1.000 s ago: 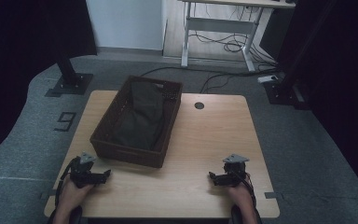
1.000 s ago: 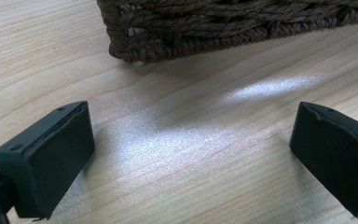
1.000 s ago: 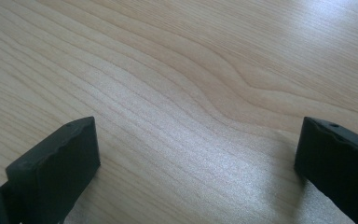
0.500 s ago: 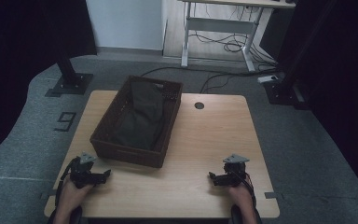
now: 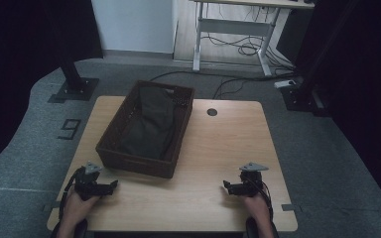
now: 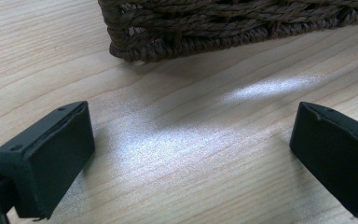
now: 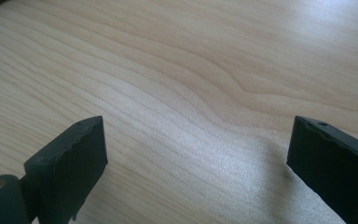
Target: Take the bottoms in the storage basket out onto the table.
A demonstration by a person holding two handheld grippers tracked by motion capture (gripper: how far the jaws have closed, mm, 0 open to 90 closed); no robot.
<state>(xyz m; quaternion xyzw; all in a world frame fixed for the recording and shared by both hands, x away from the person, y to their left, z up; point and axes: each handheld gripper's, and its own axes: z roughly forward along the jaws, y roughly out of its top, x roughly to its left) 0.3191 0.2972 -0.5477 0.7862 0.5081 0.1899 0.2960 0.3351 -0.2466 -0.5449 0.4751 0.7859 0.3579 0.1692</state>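
The left gripper point(image 5: 110, 185) rests low over the pale wooden table point(image 5: 218, 148) with its jaws spread wide and nothing between them. Just ahead of it sits the dark brown woven wicker basket point(image 5: 129, 161), a dark folded cloth point(image 5: 151, 126) lying inside. The right gripper point(image 5: 226, 186), well apart from the basket, is likewise wide and empty over bare wood.

1. in the left gripper view, the woven basket point(image 6: 233, 28) is cut by the top edge; only its lowest courses show.
2. in the high view, the dark cloth point(image 5: 151, 126) inside the basket is too dim to tell what it is.
3. below the basket, both forearms leave the bottom edge.
4. the right gripper point(image 7: 196, 163) view cuts its right jaw at the edge.
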